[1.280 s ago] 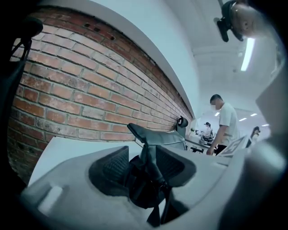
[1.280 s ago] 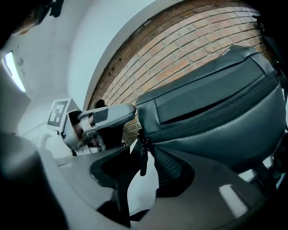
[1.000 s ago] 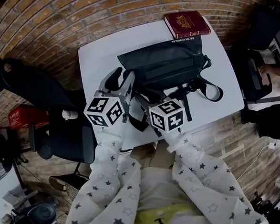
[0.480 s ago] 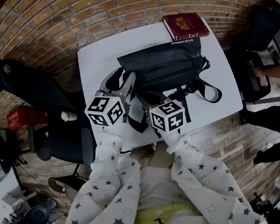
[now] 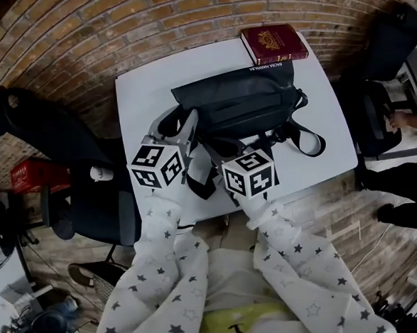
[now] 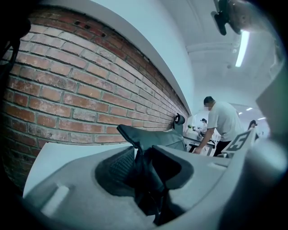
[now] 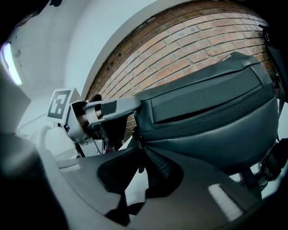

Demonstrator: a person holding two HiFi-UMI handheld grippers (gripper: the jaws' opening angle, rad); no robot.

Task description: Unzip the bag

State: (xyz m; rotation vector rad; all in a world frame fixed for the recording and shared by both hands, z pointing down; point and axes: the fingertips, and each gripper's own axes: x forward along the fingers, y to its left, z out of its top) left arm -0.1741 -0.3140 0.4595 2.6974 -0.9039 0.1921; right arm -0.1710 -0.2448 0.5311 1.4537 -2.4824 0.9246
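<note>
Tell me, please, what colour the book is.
The hardcover book is dark red with gold print, best in head view.

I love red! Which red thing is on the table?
The dark red book at the far edge of the table, behind the bag. The red box sits off it.

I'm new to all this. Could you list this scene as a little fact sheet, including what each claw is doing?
Table: white
Bag: black, lying on the table
Book: dark red, beyond the bag
Left gripper: jaws have just been closing, pinching the bag's left end
Right gripper: jaws have just been closing, gripping the zipper pull
</note>
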